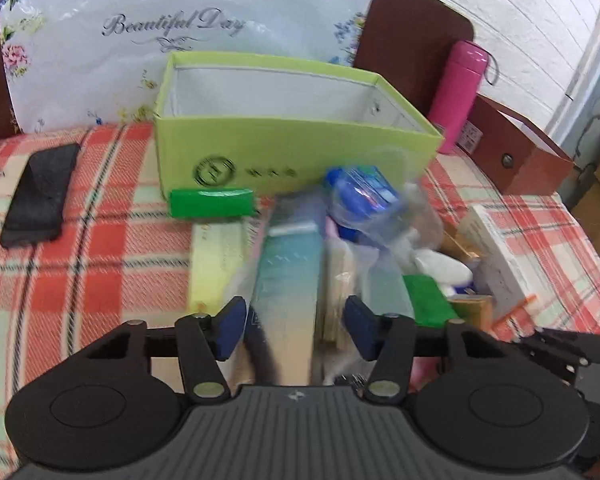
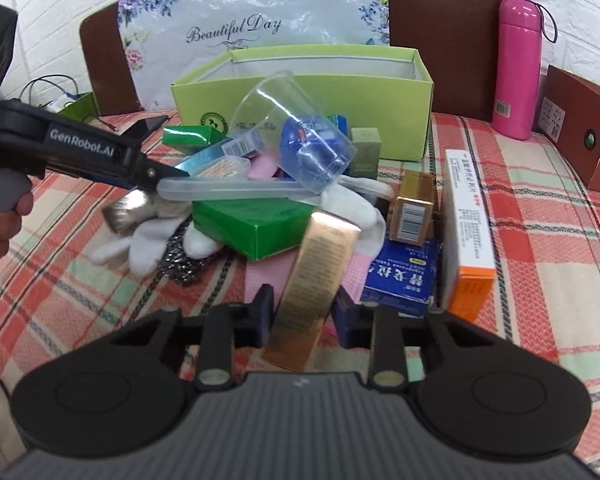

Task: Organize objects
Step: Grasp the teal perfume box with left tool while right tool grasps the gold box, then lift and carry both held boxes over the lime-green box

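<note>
A pile of small items lies on the plaid cloth (image 2: 100,304) in front of an open lime-green carton (image 2: 300,92) (image 1: 292,148). My right gripper (image 2: 304,312) is shut on a long gold box (image 2: 312,272), which tilts up from the pile. My left gripper (image 1: 296,328) stands open around the near end of a long clear case (image 1: 288,280), with a gap at each pad. In the right wrist view that left gripper (image 2: 156,176) reaches in from the left to the end of the clear case (image 2: 240,194). A clear cup (image 2: 296,136) lies tipped over blue items.
White gloves (image 2: 152,240), a green box (image 2: 256,228), a blue box (image 2: 400,280), a small gold box (image 2: 414,212) and a white-orange box (image 2: 468,232) crowd the pile. A pink bottle (image 2: 518,68) and brown box (image 2: 580,136) stand right; a phone (image 1: 40,196) lies left.
</note>
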Motion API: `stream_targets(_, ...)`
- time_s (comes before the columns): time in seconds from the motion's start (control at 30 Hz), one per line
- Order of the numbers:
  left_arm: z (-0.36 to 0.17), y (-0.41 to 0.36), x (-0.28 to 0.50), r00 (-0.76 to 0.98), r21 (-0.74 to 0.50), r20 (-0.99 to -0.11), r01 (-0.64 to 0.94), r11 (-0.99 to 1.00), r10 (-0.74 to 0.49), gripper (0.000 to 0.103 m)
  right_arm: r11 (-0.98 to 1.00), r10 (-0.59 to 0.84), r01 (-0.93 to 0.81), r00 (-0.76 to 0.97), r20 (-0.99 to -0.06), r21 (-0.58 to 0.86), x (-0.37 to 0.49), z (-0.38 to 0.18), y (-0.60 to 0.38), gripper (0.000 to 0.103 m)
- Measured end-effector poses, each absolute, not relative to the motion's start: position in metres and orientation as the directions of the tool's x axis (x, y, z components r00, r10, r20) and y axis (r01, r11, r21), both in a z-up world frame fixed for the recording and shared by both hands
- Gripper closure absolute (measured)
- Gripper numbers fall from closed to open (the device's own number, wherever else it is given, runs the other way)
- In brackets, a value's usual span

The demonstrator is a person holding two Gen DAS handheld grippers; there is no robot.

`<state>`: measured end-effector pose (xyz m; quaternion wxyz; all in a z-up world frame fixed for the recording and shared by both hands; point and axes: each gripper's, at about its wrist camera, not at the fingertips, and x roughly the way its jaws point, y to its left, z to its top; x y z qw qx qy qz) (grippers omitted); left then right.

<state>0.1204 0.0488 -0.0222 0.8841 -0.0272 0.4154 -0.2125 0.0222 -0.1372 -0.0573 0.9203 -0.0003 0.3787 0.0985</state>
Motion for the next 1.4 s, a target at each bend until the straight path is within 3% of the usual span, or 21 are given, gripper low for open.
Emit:
stream_targets(0.1, -0.024, 0.036, 0.089, 0.542, -0.190, -0.745, 0.386, 0.903, -0.388, 0.052, 0.970, 0.222, -0.224, 0.669, -0.709, 0.092, 0.008, -0.052, -0.147, 0.080)
stream_targets(0.2, -0.026, 0.041, 0.073, 0.543, -0.258, -0.739, 0.321, 0.912, -0.400, 0.052, 0.965, 0.232, -0.249, 0.664, -0.710, 0.083, -0.003, -0.051, -0.149, 0.079)
stream_targets(0.27, -0.024, 0.049, 0.073, 0.596, -0.293, -0.715, 0.220, 0.931, -0.366, 0.045, 0.966, 0.225, -0.247, 0.676, -0.701, 0.071, -0.005, -0.053, -0.145, 0.079)
stream_targets(0.37, -0.021, 0.058, 0.080, 0.654, -0.331, -0.683, 0.123, 0.936, -0.327, 0.042, 0.966, 0.219, -0.251, 0.691, -0.689, 0.056, -0.005, -0.056, -0.139, 0.079)
stream_targets(0.5, -0.026, 0.058, 0.073, 0.624, -0.292, -0.724, 0.109, 0.950, -0.294, 0.050, 0.968, 0.219, -0.245, 0.695, -0.685, 0.061, -0.009, -0.059, -0.143, 0.079)
stream_targets(0.67, -0.037, 0.066, 0.052, 0.613, -0.268, -0.750, 0.061, 0.961, -0.248, 0.039, 0.972, 0.208, -0.229, 0.700, -0.683, 0.062, -0.005, -0.061, -0.142, 0.078)
stream_targets(0.7, -0.040, 0.068, 0.051, 0.611, -0.276, -0.752, 0.049, 0.960, -0.247, 0.040, 0.971, 0.209, -0.231, 0.703, -0.680, 0.060, -0.005, -0.060, -0.141, 0.077)
stream_targets(0.77, -0.043, 0.074, 0.051, 0.598, -0.310, -0.755, 0.039, 0.950, -0.271, 0.061, 0.972, 0.206, -0.230, 0.716, -0.667, 0.054, -0.007, -0.057, -0.140, 0.076)
stream_targets(0.8, -0.044, 0.075, 0.052, 0.587, -0.328, -0.758, 0.031, 0.944, -0.283, 0.064, 0.973, 0.199, -0.223, 0.722, -0.663, 0.050, -0.008, -0.057, -0.140, 0.074)
stream_targets(0.93, -0.042, 0.073, 0.053, 0.610, -0.290, -0.759, -0.002, 0.957, -0.229, 0.062, 0.978, 0.185, -0.200, 0.725, -0.664, 0.055, -0.008, -0.057, -0.142, 0.071)
stream_targets(1.1, -0.044, 0.081, 0.053, 0.616, -0.343, -0.739, 0.003, 0.939, -0.272, 0.064, 0.978, 0.185, -0.204, 0.725, -0.663, 0.050, -0.009, -0.060, -0.137, 0.071)
stream_targets(1.2, -0.047, 0.086, 0.056, 0.609, -0.370, -0.741, -0.017, 0.929, -0.284, 0.076, 0.977, 0.190, -0.208, 0.720, -0.667, 0.054, -0.008, -0.061, -0.137, 0.080)
stream_targets(1.27, -0.045, 0.089, 0.056, 0.605, -0.401, -0.730, -0.003, 0.916, -0.318, 0.080, 0.971, 0.196, -0.236, 0.714, -0.672, 0.032, -0.009, -0.060, -0.135, 0.080)
stream_targets(1.4, -0.028, 0.089, 0.048, 0.613, -0.401, -0.707, 0.063, 0.914, -0.353, 0.081, 0.945, 0.304, -0.302, 0.682, -0.666, 0.122, -0.013, -0.043, -0.137, 0.080)
